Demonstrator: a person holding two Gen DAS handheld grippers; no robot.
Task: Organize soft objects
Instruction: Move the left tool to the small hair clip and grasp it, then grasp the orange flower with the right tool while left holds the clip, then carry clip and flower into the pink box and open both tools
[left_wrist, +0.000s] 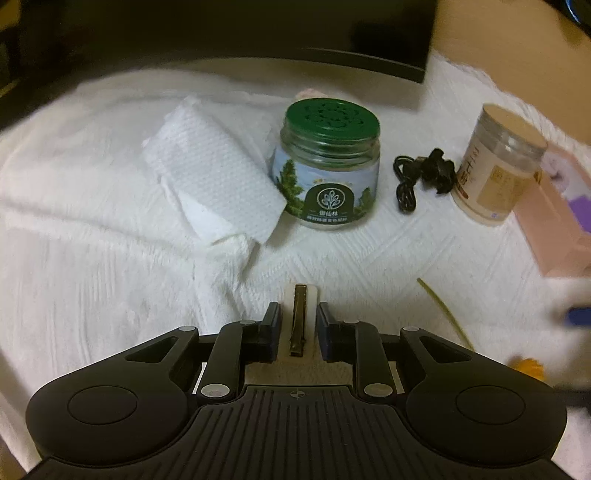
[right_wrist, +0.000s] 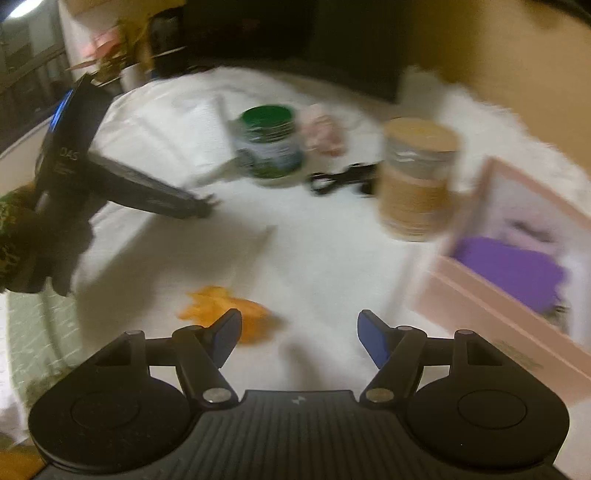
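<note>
A small cream clip (left_wrist: 300, 320) with a dark metal bar down its middle lies on the white textured cloth (left_wrist: 110, 258) that covers the bench, right between the pads of the left hand-held gripper (left_wrist: 298, 330). The jaws have drawn in close on either side of it, yet a thin gap shows at each pad, so I read the clip as bracketed and not yet squeezed. The step in hand looks like the pick-up of this piece for sorting. The next move calls for the pads to finish closing squarely on the clip's flat sides and then a clean lift, since a flat thing on soft cloth may slide or snag the weave. Beyond it sit a folded white paper towel (left_wrist: 214, 177), a green-lidded jar (left_wrist: 327, 162), a coiled black cable (left_wrist: 421, 177) and a tan-lidded jar (left_wrist: 498, 162). The pink box (right_wrist: 491, 295) at the right, with a purple item (right_wrist: 513, 273) already inside, seems the likely destination. The right hand-held gripper (right_wrist: 297, 338) hangs with its jaws apart and nothing between them, just beside an orange flower (right_wrist: 221, 306) lying on the cloth; that view is blurred, so finer detail is uncertain.
</note>
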